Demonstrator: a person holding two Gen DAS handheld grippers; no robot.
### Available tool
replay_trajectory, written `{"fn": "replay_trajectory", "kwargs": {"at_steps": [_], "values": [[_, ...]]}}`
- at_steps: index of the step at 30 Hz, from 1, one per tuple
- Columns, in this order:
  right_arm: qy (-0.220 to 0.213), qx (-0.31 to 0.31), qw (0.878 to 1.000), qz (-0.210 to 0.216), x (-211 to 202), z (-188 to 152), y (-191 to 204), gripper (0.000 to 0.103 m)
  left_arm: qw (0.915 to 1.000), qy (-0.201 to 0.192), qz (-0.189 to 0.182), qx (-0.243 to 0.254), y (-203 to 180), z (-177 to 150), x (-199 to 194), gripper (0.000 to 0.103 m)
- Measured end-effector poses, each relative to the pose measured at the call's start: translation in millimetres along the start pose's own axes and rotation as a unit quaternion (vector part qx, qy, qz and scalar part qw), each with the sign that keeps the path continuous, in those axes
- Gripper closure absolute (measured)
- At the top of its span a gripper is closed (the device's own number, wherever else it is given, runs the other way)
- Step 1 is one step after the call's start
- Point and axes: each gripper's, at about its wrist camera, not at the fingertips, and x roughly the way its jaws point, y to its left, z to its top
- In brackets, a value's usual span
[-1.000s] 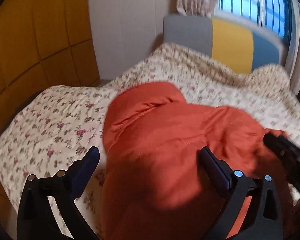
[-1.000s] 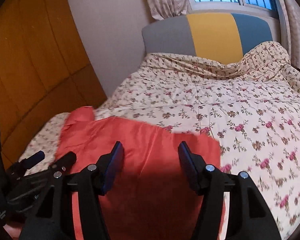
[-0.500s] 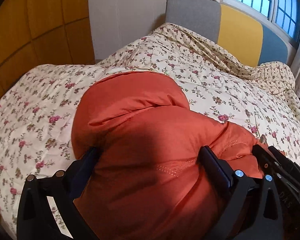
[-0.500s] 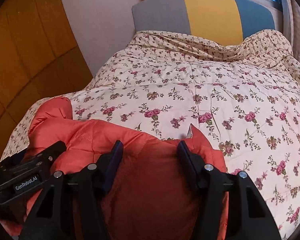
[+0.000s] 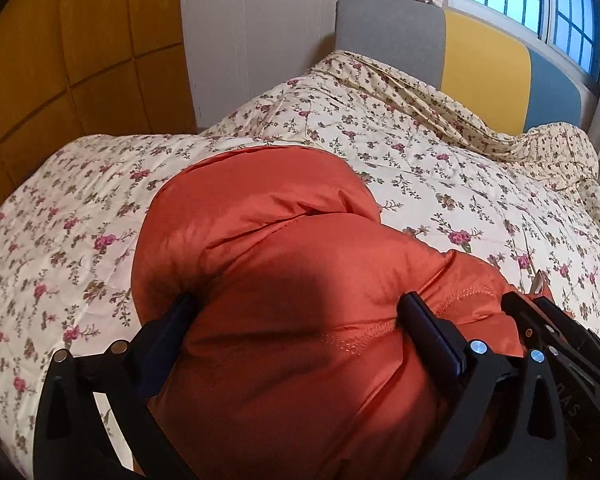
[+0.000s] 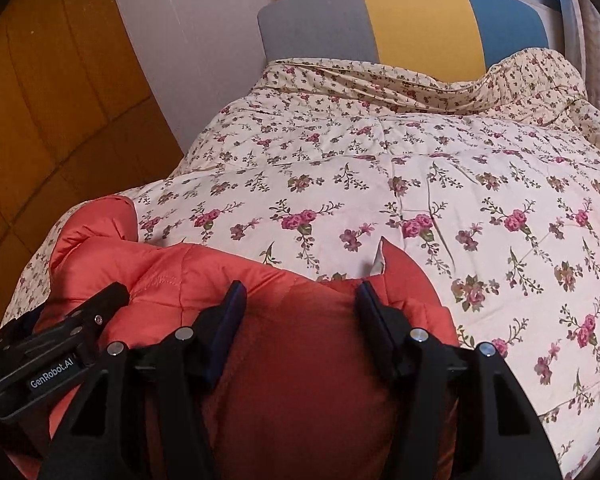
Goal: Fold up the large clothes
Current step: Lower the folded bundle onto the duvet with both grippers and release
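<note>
The left gripper (image 5: pixel 300 312) is spread wide, and a thick bulge of the orange padded jacket (image 5: pixel 284 280) is clamped between its fingers. The right gripper (image 6: pixel 300 300) is held about half open, with a fold of the same jacket squeezed between its pads. The jacket is bunched on the near edge of the flowered quilt (image 6: pixel 380 184). Only in the right view is a white label (image 6: pixel 379 258) seen at the jacket's corner.

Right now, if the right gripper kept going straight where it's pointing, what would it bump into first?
The right gripper already has the puffy orange jacket bulging between its fingers, so it would probably just push deeper into that. Beyond it lies the floral quilt.
</note>
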Motion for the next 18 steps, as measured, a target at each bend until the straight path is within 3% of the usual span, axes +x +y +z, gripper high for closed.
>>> {"fn": "replay_trajectory", "kwargs": {"at_steps": [5, 7, 9, 13, 18], "values": [[-0.009, -0.005, 1.0, -0.012, -28, -10, 3, 0.034, 0.9999, -0.006, 0.001, 0.012, 1, -14, -29, 0.003], [-0.016, -0.01, 1.0, -0.022, -42, -15, 6, 0.025, 0.9999, -0.011, -0.008, 0.007, 4, -21, -44, 0.003], [-0.021, -0.016, 0.999, -0.03, -56, -21, 10, 0.023, 0.9997, -0.016, -0.019, -0.003, 9, -32, -61, 0.003], [-0.03, -0.01, 0.999, -0.031, -84, -37, 10, 0.013, 0.9986, -0.041, -0.032, -0.014, 15, -58, -91, 0.003], [-0.031, 0.002, 0.999, -0.03, -104, -67, 3, 0.01, 0.9955, -0.091, -0.027, 0.007, 13, -98, -113, 0.003]]}}
